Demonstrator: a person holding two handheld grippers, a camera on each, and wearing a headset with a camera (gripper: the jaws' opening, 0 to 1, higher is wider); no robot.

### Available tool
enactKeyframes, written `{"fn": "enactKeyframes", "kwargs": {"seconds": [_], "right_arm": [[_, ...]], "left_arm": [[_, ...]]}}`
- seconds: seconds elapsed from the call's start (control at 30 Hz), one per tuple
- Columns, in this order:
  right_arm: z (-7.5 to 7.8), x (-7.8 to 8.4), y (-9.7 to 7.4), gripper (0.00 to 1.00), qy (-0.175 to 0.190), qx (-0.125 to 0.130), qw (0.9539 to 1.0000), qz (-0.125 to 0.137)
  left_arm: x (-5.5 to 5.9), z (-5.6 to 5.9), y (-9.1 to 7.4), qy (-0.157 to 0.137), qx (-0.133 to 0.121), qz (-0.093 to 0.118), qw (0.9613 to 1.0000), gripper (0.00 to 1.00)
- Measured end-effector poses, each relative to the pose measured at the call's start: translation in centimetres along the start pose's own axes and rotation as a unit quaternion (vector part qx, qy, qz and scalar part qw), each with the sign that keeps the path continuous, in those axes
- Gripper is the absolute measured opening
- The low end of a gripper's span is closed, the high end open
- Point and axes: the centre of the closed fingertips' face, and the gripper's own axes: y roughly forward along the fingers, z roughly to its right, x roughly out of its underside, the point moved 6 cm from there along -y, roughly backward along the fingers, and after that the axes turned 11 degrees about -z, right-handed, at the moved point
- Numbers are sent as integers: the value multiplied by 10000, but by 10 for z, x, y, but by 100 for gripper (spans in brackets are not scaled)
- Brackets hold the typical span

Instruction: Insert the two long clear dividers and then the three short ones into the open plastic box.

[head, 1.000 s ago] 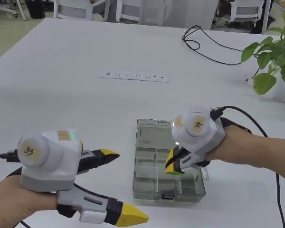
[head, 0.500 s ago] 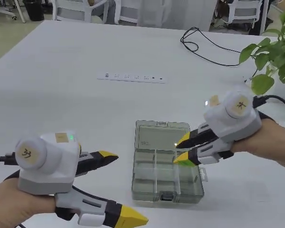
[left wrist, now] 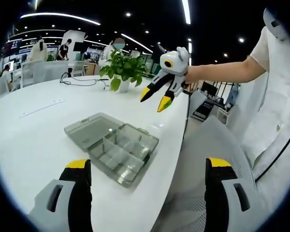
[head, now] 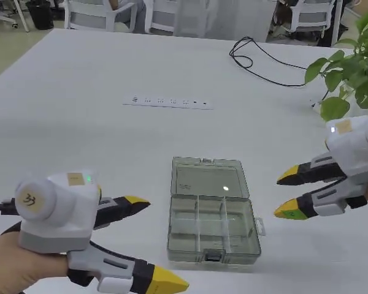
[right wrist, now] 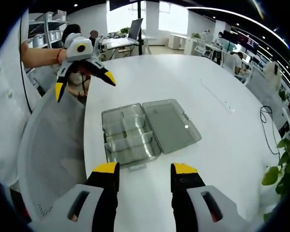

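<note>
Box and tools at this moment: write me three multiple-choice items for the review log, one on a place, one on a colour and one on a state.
1. Where does the power strip lie, seen from the person?
A. beyond the box
B. inside the box
C. under the box

2. What colour are the tips of the left tool?
A. red
B. blue
C. yellow

3. In what state is the right tool?
A. shut on a divider
B. open and empty
C. shut on the lid

Answers:
1. A, since the head view shows the strip on the far side of the box.
2. C, since both tips show yellow in the head view and the left gripper view.
3. B, since its jaws stand apart with nothing between them, off to the right of the box.
</note>
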Motion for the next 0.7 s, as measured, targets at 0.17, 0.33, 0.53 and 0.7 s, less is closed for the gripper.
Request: {"fn": "enactKeyframes", "kwargs": {"seconds": [0.17, 0.33, 0.53, 0.7], "right_arm": [[2, 25, -6, 48, 67, 25, 9997, -247], [2, 48, -5, 52, -69, -57, 9980, -630], [4, 83, 2, 55, -536, -213, 9887, -1382], [4, 104, 14, 56, -1011, -344, 9750, -1950]], "left_arm": [[-1, 1, -1, 16, 5, -10, 10000, 100], [-1, 2, -1, 19, 2, -15, 10000, 100], [-2, 2, -1, 29, 16, -23, 10000, 100], [-3, 3, -1, 44, 24, -35, 10000, 100]]}}
